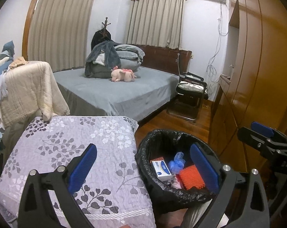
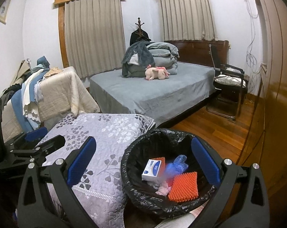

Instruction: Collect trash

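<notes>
A trash bin lined with a black bag (image 1: 143,152) (image 2: 128,163) stands on the wood floor beside a table under a floral grey cloth (image 1: 77,142) (image 2: 105,133). Inside lie a white and blue box (image 1: 161,170) (image 2: 152,170), a blue plastic bag (image 1: 176,161) (image 2: 176,164), an orange ridged pad (image 1: 192,177) (image 2: 184,187) and pale pink scraps (image 2: 163,188). My left gripper (image 1: 143,167) is open and empty, straddling the bin's near left rim. My right gripper (image 2: 143,163) is open and empty over the bin; it also shows in the left wrist view (image 1: 263,133).
A grey bed (image 1: 115,89) (image 2: 153,91) with folded bedding and a pink plush toy (image 1: 122,75) (image 2: 157,73) lies behind. A chair draped with blankets (image 1: 29,89) (image 2: 54,95) stands left. A black chair (image 1: 193,93) (image 2: 229,87) and wooden wardrobe (image 1: 257,57) are right.
</notes>
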Demonstrator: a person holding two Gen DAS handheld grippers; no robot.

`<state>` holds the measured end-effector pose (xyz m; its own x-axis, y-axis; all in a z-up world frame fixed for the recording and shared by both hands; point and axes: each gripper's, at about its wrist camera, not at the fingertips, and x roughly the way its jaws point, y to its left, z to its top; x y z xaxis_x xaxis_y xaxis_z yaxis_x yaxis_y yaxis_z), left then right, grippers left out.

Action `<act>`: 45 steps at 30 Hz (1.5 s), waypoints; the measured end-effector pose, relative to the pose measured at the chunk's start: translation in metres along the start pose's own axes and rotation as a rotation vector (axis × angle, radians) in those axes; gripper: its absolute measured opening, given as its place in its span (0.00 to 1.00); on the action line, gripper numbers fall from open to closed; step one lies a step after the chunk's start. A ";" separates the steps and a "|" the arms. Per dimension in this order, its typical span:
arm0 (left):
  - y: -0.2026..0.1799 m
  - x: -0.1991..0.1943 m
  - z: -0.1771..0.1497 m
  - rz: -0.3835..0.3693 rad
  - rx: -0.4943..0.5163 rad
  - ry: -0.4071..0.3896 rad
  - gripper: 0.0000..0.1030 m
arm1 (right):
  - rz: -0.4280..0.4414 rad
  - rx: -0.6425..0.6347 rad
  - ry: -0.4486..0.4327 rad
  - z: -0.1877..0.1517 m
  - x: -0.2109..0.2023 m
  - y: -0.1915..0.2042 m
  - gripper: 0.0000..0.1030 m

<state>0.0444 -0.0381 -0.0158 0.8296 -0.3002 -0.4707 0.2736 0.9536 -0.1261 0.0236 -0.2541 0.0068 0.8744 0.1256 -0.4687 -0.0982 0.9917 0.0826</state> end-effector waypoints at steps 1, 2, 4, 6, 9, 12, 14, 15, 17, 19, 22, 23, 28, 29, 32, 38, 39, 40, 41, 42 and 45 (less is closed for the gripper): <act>0.000 -0.003 -0.001 0.000 0.000 -0.003 0.94 | 0.001 0.000 -0.001 -0.001 -0.001 0.001 0.95; -0.001 -0.004 -0.001 0.000 0.000 -0.004 0.94 | 0.002 0.000 -0.002 -0.001 -0.002 0.002 0.95; -0.001 -0.008 -0.003 0.002 0.004 -0.006 0.94 | 0.003 -0.003 -0.004 -0.001 -0.005 0.005 0.95; -0.001 -0.010 -0.004 0.005 0.006 -0.007 0.94 | 0.006 -0.006 -0.003 -0.002 -0.005 0.007 0.95; -0.001 -0.014 -0.005 0.006 0.002 -0.009 0.94 | 0.010 -0.009 -0.002 -0.001 -0.006 0.010 0.95; -0.001 -0.018 -0.004 0.010 0.006 -0.014 0.94 | 0.016 -0.009 -0.006 -0.001 -0.006 0.012 0.95; -0.001 -0.020 -0.003 0.012 0.007 -0.018 0.94 | 0.018 -0.010 -0.008 -0.002 -0.007 0.013 0.95; -0.001 -0.021 -0.003 0.012 0.007 -0.019 0.94 | 0.019 -0.009 -0.008 -0.002 -0.007 0.014 0.95; -0.001 -0.021 -0.003 0.013 0.009 -0.019 0.94 | 0.021 -0.007 -0.007 -0.003 -0.007 0.014 0.95; 0.000 -0.024 -0.003 0.016 0.008 -0.020 0.94 | 0.021 -0.005 -0.008 -0.003 -0.007 0.014 0.95; 0.000 -0.025 -0.001 0.018 0.008 -0.023 0.94 | 0.019 -0.004 -0.006 -0.004 -0.006 0.014 0.95; 0.000 -0.025 -0.001 0.018 0.009 -0.023 0.94 | 0.018 -0.004 -0.005 -0.004 -0.005 0.014 0.95; 0.000 -0.026 -0.001 0.018 0.010 -0.023 0.94 | 0.019 0.003 -0.003 -0.006 -0.004 0.016 0.95; 0.000 -0.026 -0.001 0.018 0.011 -0.022 0.94 | 0.019 0.004 -0.002 -0.006 -0.004 0.016 0.95; 0.000 -0.026 -0.001 0.019 0.010 -0.022 0.94 | 0.020 0.004 -0.002 -0.007 -0.004 0.017 0.95; 0.000 -0.028 -0.001 0.020 0.009 -0.017 0.94 | 0.019 0.004 -0.002 -0.007 -0.004 0.017 0.95; 0.000 -0.028 -0.001 0.020 0.009 -0.017 0.94 | 0.020 0.004 -0.001 -0.007 -0.004 0.018 0.95; 0.000 -0.027 -0.001 0.020 0.009 -0.017 0.94 | 0.020 0.004 -0.001 -0.007 -0.004 0.018 0.95; 0.000 -0.028 -0.001 0.019 0.009 -0.017 0.94 | 0.019 0.004 -0.002 -0.007 -0.004 0.018 0.95; 0.000 -0.027 -0.001 0.019 0.009 -0.017 0.94 | 0.019 0.004 -0.001 -0.007 -0.004 0.018 0.95; 0.000 -0.028 -0.001 0.020 0.009 -0.017 0.94 | 0.020 0.004 -0.001 -0.008 -0.003 0.019 0.95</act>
<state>0.0208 -0.0300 -0.0033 0.8433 -0.2814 -0.4578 0.2611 0.9592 -0.1087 0.0153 -0.2359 0.0031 0.8725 0.1455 -0.4665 -0.1139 0.9889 0.0954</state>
